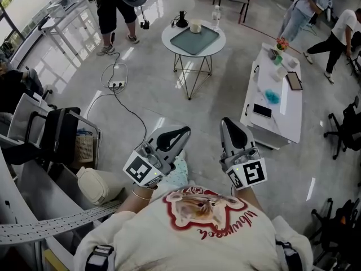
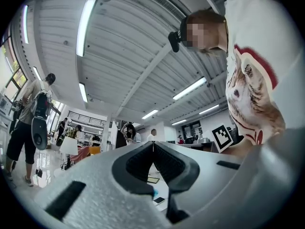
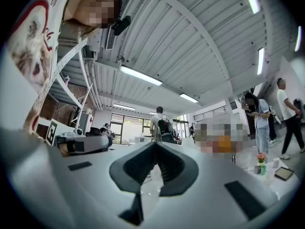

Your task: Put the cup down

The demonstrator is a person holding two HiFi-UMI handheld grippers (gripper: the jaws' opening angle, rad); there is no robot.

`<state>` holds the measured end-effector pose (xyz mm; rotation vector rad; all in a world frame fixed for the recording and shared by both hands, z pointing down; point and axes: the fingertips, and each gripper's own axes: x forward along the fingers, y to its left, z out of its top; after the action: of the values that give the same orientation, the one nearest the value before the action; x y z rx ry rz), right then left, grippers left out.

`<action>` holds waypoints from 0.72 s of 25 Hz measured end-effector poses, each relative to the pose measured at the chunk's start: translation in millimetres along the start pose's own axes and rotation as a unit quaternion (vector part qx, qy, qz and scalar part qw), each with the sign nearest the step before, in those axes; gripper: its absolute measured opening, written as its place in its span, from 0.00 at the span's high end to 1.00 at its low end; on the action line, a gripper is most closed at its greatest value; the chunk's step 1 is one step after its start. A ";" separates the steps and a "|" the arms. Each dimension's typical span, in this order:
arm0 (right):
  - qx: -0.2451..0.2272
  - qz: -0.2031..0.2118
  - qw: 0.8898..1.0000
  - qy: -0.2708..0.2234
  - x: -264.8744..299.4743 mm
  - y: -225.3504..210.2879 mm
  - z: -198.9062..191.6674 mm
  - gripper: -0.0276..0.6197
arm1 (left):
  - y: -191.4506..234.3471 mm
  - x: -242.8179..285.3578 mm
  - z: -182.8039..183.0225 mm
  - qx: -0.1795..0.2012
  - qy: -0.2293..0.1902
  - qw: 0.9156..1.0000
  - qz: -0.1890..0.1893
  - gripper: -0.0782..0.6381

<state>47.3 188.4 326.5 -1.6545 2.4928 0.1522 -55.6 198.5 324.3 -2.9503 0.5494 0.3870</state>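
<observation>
In the head view both grippers are held close in front of the person's chest, pointing forward over the floor. My left gripper (image 1: pixel 183 131) is shut with nothing between its jaws; in its own view the left gripper (image 2: pixel 153 144) has its tips meeting. My right gripper (image 1: pixel 225 120) is likewise shut and empty, and in its own view the right gripper (image 3: pixel 156 144) shows its tips together. A white cup (image 1: pixel 195 26) stands on the round table (image 1: pixel 217 45) far ahead, beside a grey tray (image 1: pixel 194 40) and a bottle (image 1: pixel 215 17). Neither gripper holds a cup.
A long white table (image 1: pixel 285 120) at the right carries a phone (image 1: pixel 262 110), a tablet (image 1: pixel 294 81), a teal object (image 1: pixel 272 96) and a flower pot (image 1: pixel 280 44). A power strip with cable (image 1: pixel 115 85) lies on the floor. A black chair (image 1: pixel 56 134) and a cream bag (image 1: pixel 96 185) stand at the left. People stand at the back.
</observation>
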 end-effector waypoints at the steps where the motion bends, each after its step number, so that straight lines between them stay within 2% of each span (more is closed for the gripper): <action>1: 0.001 -0.001 1.000 -0.003 2.2 -2.0 0.3 0.91 | 1.9 1.7 0.3 0.000 -0.002 1.000 0.001 0.87; 10: -0.003 -0.006 1.000 -0.020 33.5 -21.5 0.6 0.91 | 37.8 22.3 -12.0 -0.003 -0.003 1.000 0.004 0.87; 18: -0.009 -0.012 1.000 -0.020 95.0 -55.1 -8.7 0.91 | 107.7 55.0 -20.4 -0.003 -0.010 1.000 0.002 0.87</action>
<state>61.1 79.4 318.1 -1.6693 2.4489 0.2040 -41.0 76.8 322.0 -2.9480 0.5516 0.4176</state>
